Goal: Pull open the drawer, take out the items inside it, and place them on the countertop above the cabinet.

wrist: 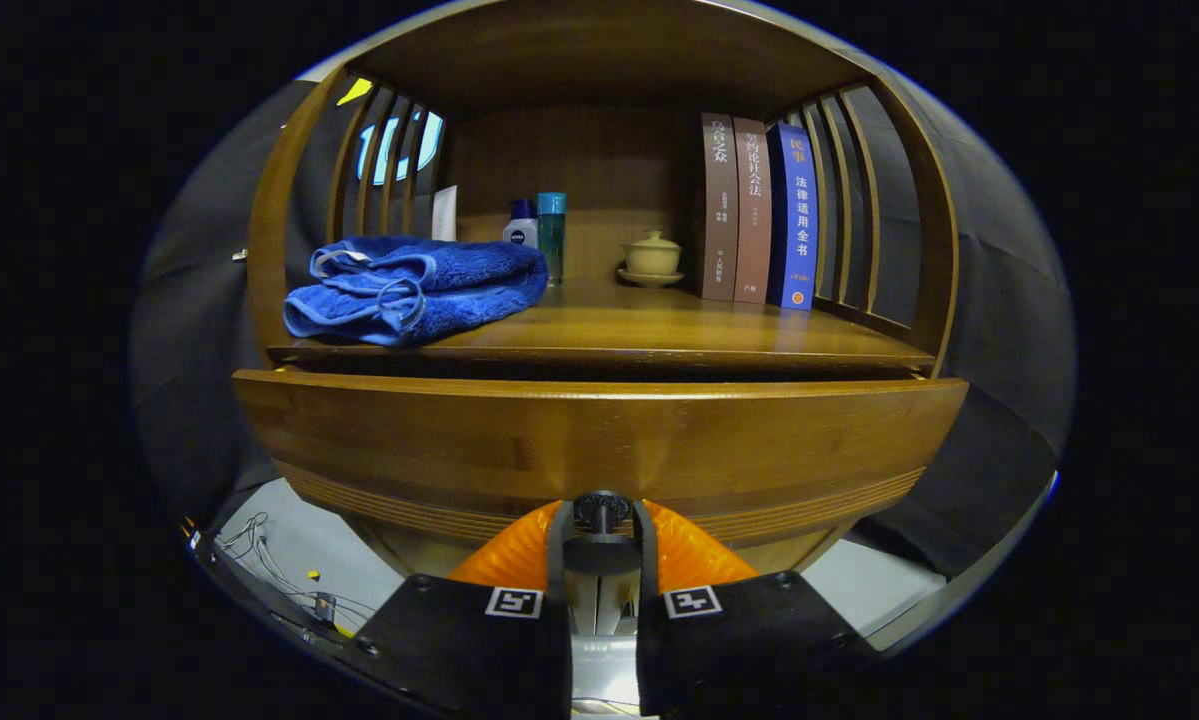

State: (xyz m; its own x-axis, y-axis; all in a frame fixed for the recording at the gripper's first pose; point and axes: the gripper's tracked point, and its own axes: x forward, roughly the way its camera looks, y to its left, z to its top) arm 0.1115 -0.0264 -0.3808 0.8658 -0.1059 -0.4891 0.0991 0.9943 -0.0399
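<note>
I count one claw (602,520), and it is mine. It has two orange fingers (519,555), one on each side of the one dark knob (602,510), pressing on it. There is one wooden drawer (599,440). On the tabletop (659,335) above it I see one blue towel (414,288), folded up. I count three books (754,210) standing side by side. There are two bottles (539,230), one white and one teal. There is one little pot with a lid (652,254), and it sits on one saucer (651,277).
</note>
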